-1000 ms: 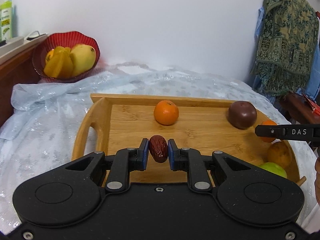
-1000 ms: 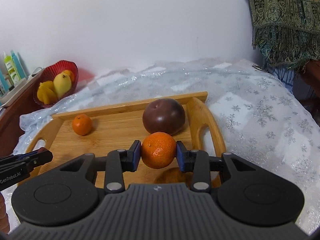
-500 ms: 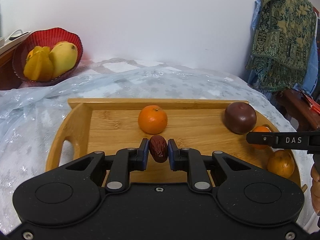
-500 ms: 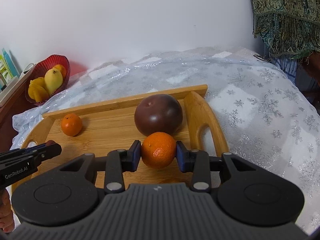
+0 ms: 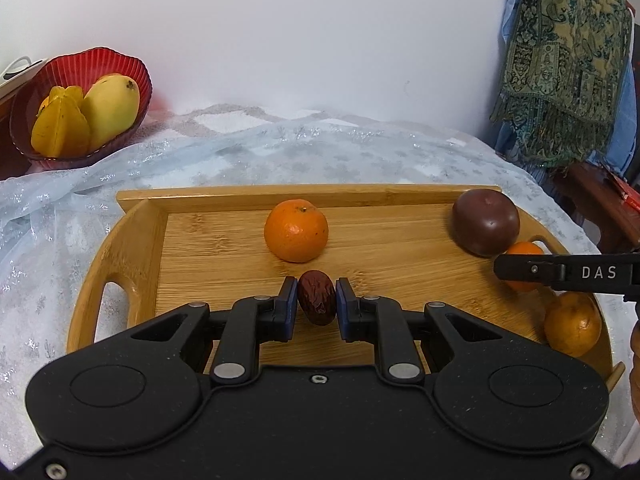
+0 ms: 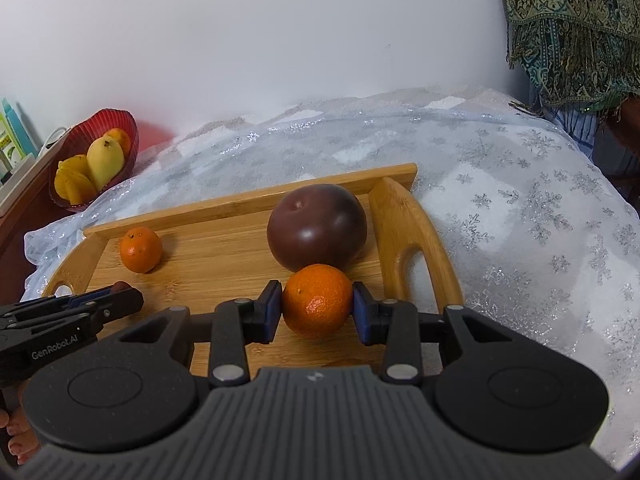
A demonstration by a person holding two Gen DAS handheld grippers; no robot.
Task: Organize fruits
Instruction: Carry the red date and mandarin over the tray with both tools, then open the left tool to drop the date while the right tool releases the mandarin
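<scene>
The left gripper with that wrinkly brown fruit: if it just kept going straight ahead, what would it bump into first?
Most likely the loose orange on the wooden tray, which sits just beyond the red date held by the left gripper. Depth is hard to judge; it might pass over it.

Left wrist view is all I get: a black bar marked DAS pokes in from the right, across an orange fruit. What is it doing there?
Observer: That bar is the right tool. It is shut on a mandarin, with a blue pad pressed to each side of it.
Operator: Fun! And what is left of the red bowl? My picture cuts off there.
Observer: Green and teal packages stand upright on a ledge just left of the red bowl.
</scene>
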